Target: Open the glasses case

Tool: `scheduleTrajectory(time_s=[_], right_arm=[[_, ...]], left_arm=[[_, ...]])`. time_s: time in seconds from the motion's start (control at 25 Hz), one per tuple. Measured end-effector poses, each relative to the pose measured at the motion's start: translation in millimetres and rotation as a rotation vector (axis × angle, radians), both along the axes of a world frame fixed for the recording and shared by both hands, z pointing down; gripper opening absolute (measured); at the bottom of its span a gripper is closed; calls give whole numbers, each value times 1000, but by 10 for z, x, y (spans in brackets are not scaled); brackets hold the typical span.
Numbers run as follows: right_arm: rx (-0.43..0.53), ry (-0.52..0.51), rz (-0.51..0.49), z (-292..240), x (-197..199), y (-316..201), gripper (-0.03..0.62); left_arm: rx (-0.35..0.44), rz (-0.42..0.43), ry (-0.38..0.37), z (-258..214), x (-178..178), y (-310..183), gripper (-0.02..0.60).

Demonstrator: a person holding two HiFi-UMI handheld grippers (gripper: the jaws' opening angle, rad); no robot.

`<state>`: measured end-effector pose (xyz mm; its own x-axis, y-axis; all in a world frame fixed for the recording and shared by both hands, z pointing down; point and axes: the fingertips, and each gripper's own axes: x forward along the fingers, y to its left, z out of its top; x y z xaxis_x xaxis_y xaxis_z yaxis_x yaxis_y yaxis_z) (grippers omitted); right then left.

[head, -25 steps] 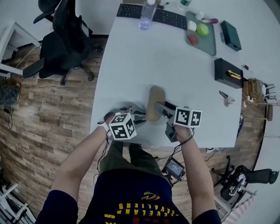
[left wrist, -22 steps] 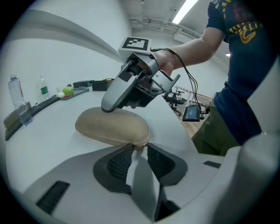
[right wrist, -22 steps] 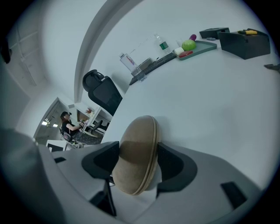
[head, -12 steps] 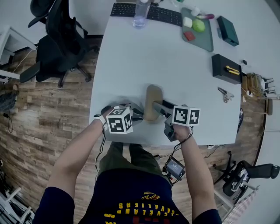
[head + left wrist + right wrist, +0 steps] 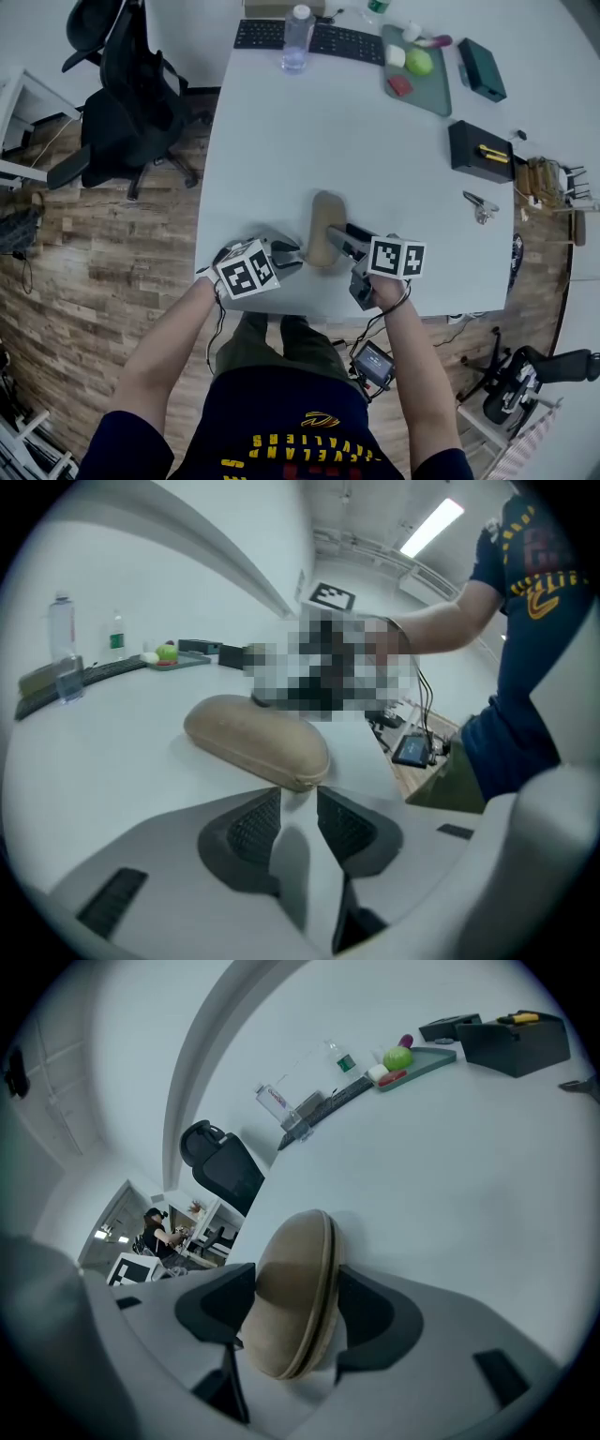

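Closed case point(image 5: 323, 228) on tabletop point(image 5: 309, 131)
The right tongs point(image 5: 291, 1279) grip its end; the left tongs point(image 5: 298, 803), just opened a little, stand empty beside it.

The left gripper point(image 5: 298, 797) is pointing at the closed tan glasses case point(image 5: 253, 738), tips just beside its near edge. Its jaws have just been opening, holding nothing.

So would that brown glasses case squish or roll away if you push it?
Probably not squish: the glasses case shows a rounded shell shape while clamped in the right gripper, so it looks stiff. It might rock or slide, since it is curved and the table looks smooth.
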<state>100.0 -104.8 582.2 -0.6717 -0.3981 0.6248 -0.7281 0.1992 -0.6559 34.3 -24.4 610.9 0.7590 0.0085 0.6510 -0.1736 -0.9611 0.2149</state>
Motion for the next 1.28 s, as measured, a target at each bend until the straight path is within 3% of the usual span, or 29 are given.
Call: scheduleTrajectory(time_s=[0.2,0.4,0.52,0.56,0.72,0.84,0.92,1.28], right_arm=[[70,-114,142,-280,211,-62,288],[96,-121,200,-337,415,45,275],[127,-28,166,-246,497,100,109],[132,4,149,-194,509,108,66],[107,92,60,43,472,139,66],[67,82,17,172,421,164,146],[52,60,5,208,386,182,160],[29,7,-4,251,379,189,167]], left_arm=[[3,-236,61,-214,-288,-178,135],[75,-373,91,-563,-337,-281,135],[140,-421,66,-764,-201,-340,148],[155,-431,55,-817,-125,-352,160],[186,-408,-52,-832,264,-341,289],[230,-380,-164,-705,495,-379,356],[242,-386,-217,-601,570,-417,387],[270,-395,-341,-328,691,-445,400]])
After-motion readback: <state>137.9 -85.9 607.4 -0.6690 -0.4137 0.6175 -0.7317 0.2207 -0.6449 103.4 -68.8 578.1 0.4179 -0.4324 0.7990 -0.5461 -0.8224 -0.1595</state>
